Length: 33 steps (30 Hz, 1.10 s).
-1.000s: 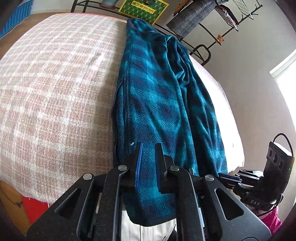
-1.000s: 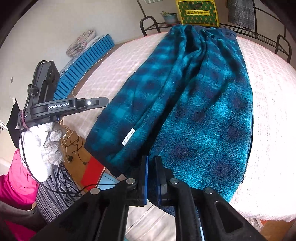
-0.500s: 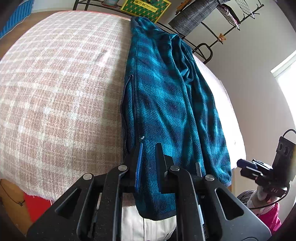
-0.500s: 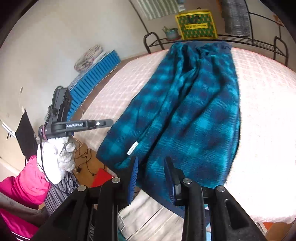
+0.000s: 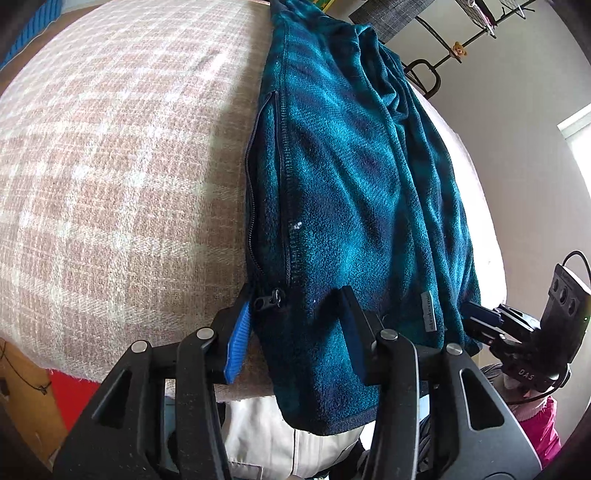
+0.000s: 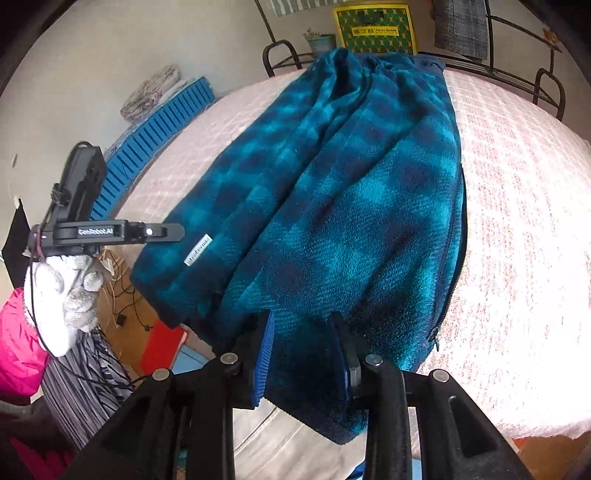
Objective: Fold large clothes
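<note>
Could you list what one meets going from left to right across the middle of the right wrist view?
White-gloved hand holding the left gripper → blue ribbed mat → teal plaid fleece jacket → its zipper edge → pink checked bedspread.

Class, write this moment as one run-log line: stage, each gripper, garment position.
stage: releasing hem | left gripper: jaws opening, fleece between | right gripper: jaws opening, fleece between | blue plaid fleece jacket: folded lengthwise on bed, hem overhanging edge

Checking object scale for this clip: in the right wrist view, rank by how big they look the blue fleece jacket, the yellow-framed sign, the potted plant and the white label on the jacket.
Largest to smallest, as they look:
1. blue fleece jacket
2. yellow-framed sign
3. potted plant
4. white label

Sign and plant stand far back, so their apparent size understates them.
</note>
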Motion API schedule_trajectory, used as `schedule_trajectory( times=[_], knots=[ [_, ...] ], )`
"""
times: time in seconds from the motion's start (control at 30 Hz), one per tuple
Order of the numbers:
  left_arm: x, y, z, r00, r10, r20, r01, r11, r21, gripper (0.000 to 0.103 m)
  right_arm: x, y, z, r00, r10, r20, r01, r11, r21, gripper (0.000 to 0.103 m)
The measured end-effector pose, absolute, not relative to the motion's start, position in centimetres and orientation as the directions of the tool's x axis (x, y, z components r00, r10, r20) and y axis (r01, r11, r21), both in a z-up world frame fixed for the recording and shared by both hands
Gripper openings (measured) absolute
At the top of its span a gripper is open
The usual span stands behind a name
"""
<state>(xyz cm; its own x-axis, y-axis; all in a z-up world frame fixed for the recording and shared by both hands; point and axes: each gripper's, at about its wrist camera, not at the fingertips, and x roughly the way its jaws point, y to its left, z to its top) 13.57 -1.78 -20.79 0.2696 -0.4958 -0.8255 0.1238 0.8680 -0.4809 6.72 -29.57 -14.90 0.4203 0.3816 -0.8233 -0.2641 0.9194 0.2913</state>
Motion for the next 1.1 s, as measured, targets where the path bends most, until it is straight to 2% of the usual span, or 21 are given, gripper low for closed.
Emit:
schedule_trajectory(
  times=[0.03, 0.1, 0.27, 0.67, 0.77, 0.93, 0.97, 1.03, 1.1],
  knots=[
    [13.5, -1.6, -20.9, 0.261, -0.509, -0.821, 0.113, 0.86, -0.497, 0.045, 6.3, -30.5, -14.2, 0.451, 0.369, -0.813, -0.25, 0.926, 0.282, 0.048],
    [13.3, -1.2, -21.1, 0.239, -0.535, -0.811, 0.086, 0.843, -0.531, 0.045, 6.2, -32.9, -13.6, 0.493, 0.354, -0.795, -0.203, 0.935, 0.291, 0.058],
    [12.4, -1.6, -21.1, 0.227, -0.522, -0.822, 0.102, 0.852, -0.513, 0.045, 7.1, -36.9, -16.3, 0.429, 0.4, -0.81, -0.102, 0.912, 0.397, 0.058],
    [11.6, -3.5, -20.9, 0.224, -0.498, -0.837, 0.123, 0.867, -0.483, 0.044, 7.8, -34.8, -18.2, 0.378, 0.315, -0.87, -0.116, 0.949, 0.293, 0.058],
    [11.3, -3.6, -20.6, 0.23, -0.487, -0.842, 0.144, 0.873, -0.466, 0.037, 7.4, -34.7, -18.3, 0.344, 0.403, -0.848, -0.131, 0.915, 0.382, 0.057],
    [10.8, -3.7, -20.0, 0.25, -0.514, -0.82, 0.142, 0.858, -0.494, 0.02, 7.0, -35.1, -19.2, 0.304, 0.54, -0.785, -0.132, 0.84, 0.526, 0.058],
    [10.7, -3.8, -19.8, 0.255, -0.515, -0.818, 0.149, 0.857, -0.493, 0.019, 7.0, -35.3, -19.4, 0.296, 0.571, -0.766, -0.124, 0.818, 0.562, 0.057],
    [10.6, -3.8, -19.4, 0.262, -0.528, -0.808, 0.152, 0.849, -0.505, 0.015, 7.1, -35.4, -19.9, 0.272, 0.613, -0.742, -0.125, 0.787, 0.605, 0.041],
    [10.5, -3.7, -19.1, 0.266, -0.553, -0.79, 0.147, 0.833, -0.534, 0.014, 6.9, -35.2, -20.3, 0.258, 0.63, -0.733, -0.133, 0.774, 0.619, 0.032]
  ],
)
